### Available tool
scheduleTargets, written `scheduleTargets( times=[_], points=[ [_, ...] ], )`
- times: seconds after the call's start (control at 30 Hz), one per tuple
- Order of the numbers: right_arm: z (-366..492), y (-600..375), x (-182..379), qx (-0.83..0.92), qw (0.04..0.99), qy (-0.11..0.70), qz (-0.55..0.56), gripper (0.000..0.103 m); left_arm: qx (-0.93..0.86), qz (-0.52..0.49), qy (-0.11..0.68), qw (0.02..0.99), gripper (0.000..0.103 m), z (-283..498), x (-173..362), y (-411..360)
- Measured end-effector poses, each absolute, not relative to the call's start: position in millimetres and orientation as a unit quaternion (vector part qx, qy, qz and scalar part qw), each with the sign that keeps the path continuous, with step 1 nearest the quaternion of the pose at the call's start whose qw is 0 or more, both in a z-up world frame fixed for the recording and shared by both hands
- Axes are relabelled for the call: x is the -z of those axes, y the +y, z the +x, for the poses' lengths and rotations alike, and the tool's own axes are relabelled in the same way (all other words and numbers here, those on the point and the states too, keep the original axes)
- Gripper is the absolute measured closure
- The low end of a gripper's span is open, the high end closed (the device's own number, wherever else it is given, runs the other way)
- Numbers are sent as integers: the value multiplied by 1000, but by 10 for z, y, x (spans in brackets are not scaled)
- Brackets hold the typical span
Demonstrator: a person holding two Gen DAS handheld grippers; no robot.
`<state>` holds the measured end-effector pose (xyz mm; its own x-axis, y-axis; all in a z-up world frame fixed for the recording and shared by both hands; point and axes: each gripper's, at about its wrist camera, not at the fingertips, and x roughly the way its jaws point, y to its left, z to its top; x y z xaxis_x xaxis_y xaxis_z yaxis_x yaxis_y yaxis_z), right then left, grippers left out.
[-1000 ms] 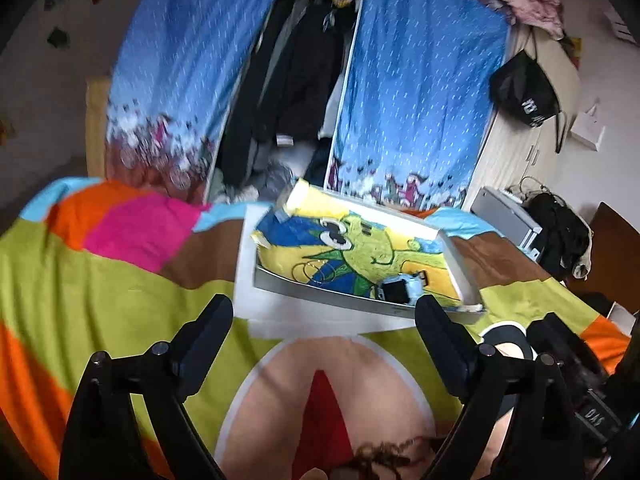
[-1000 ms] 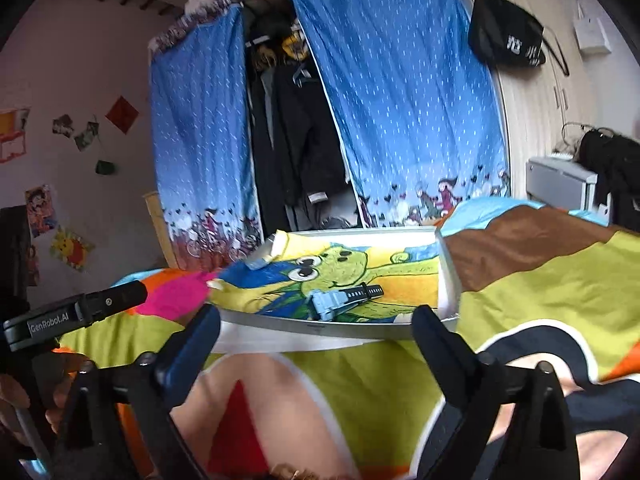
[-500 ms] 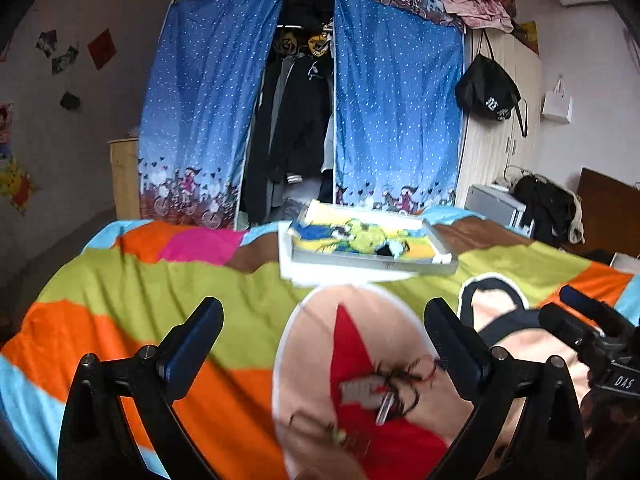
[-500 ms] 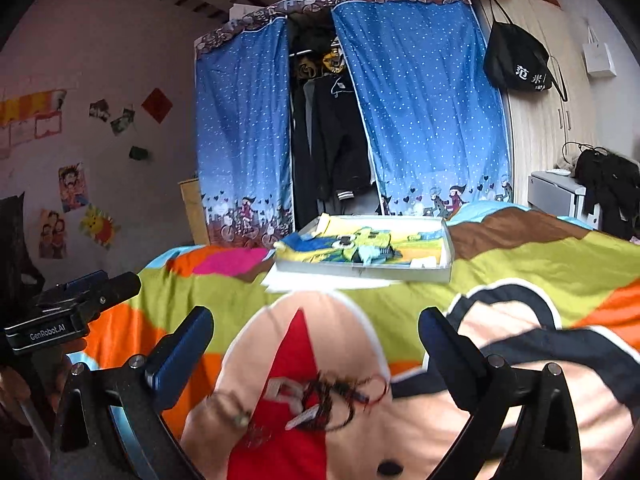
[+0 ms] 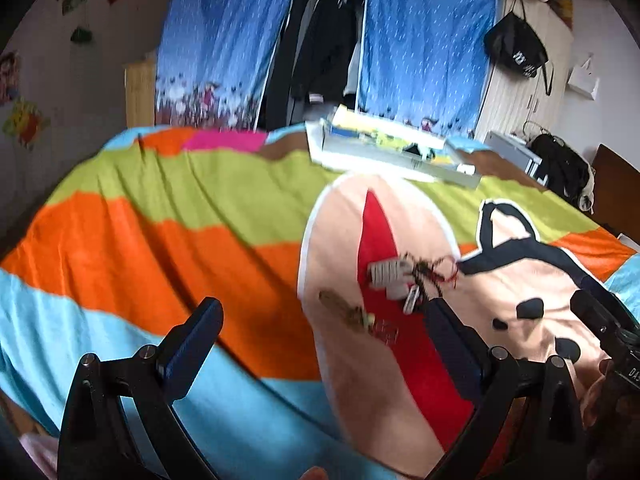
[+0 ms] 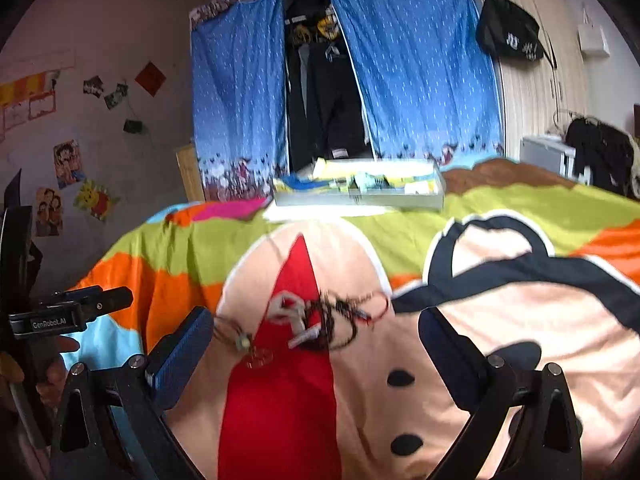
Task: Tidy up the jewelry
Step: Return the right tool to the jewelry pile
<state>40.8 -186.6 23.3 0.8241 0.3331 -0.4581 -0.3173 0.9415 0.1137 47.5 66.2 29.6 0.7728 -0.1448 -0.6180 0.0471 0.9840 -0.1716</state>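
Loosely heaped, the jewelry [image 6: 320, 324] lies on the bed's blanket [image 5: 168, 216], on the red wedge of its cartoon print — a tangle of dark cord [image 6: 340, 320] and red string [image 5: 444, 270], a pale strap-like piece [image 5: 386, 272] and a small whitish bar [image 6: 304, 336]. Motion blur hides finer detail. Just left of the tangle lies a thin chain [image 5: 346, 310] with a small pendant, apart from the main heap.

Both grippers hang above the blanket with their jaws spread wide and nothing between them. In the right wrist view the right gripper [image 6: 316, 332] frames the heap: the jewelry sits between its two fingers and slightly ahead of them, untouched. In the left wrist view the left gripper [image 5: 320, 320] is off to the left of the heap; its right finger [image 5: 452, 332] is near the whitish bar, and whether they touch cannot be told.

Farther back on the bed stands a shallow grey tray [image 6: 360, 200] lined with a yellow and blue cartoon cloth, with a small dark and light-blue item inside — too blurred to name. The tray rests on a white sheet [image 5: 320, 148].

Behind the bed hang blue curtains [image 6: 416, 64], parted over dark clothes [image 6: 324, 92]. A black bag [image 5: 514, 50] hangs on the cupboard to the right, and posters [image 6: 60, 184] dot the left wall.
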Motion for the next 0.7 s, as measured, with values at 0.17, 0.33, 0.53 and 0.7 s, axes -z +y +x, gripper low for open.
scheduleTargets(
  times=[0.17,0.33,0.53,0.7],
  points=[
    [470,-1873,-43,-165,946,278,13,0,55,-70,383,920,4,549,-52,607],
    [559,-1882,131,-166,936,310,18,0,53,-69,420,904,5,674,94,606],
    [642,-1872,244,-181,927,329,20,0,59,-93,449,887,5,849,202,687],
    [745,-1837,315,-193,920,340,22,0,58,-97,459,881,5,989,253,697]
  ],
)
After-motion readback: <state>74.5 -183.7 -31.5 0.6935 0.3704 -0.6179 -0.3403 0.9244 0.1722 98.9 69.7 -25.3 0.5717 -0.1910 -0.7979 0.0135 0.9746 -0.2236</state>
